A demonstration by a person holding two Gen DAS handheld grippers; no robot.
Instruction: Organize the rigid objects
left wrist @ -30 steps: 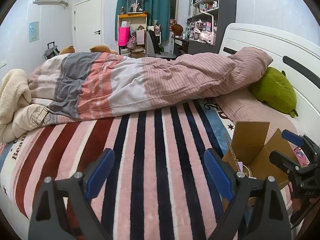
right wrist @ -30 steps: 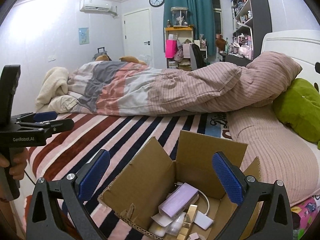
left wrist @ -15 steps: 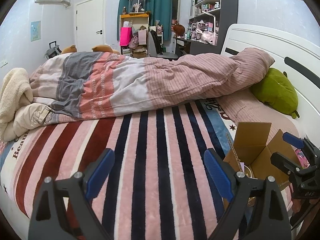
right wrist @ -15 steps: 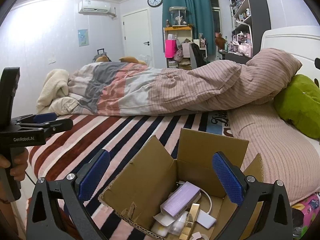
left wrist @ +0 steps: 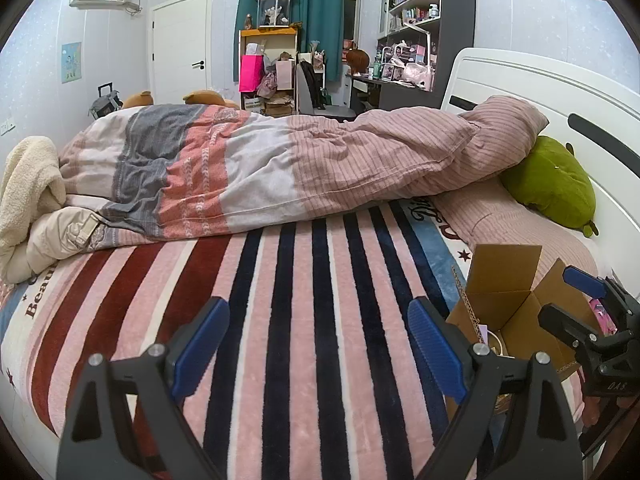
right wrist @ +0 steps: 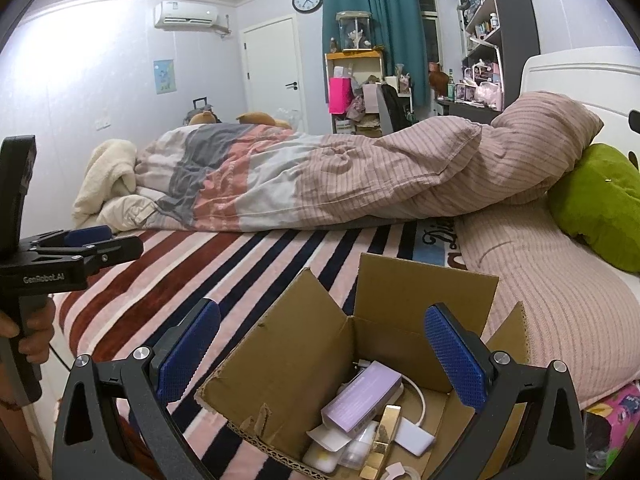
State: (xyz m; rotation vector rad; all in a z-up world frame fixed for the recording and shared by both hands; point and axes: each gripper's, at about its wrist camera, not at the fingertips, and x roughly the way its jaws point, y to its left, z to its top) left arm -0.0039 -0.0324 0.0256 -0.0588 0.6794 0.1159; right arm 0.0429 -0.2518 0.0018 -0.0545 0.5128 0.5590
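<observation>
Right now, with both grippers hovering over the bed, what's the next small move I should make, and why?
Probably ease the right gripper down into the open cardboard box toward the purple box. Its jaws stand open and empty right above the box, and the purple box lies on top of the other small items, so it looks easiest to grasp. The left gripper, also open, faces only bare striped blanket.

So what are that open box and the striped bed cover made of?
The box looks like plain brown corrugated cardboard, matte: fluted edges show along its torn rim. The striped cover appears to be soft plush fleece, with a fuzzy nap; the exact fibre isn't clear.
</observation>
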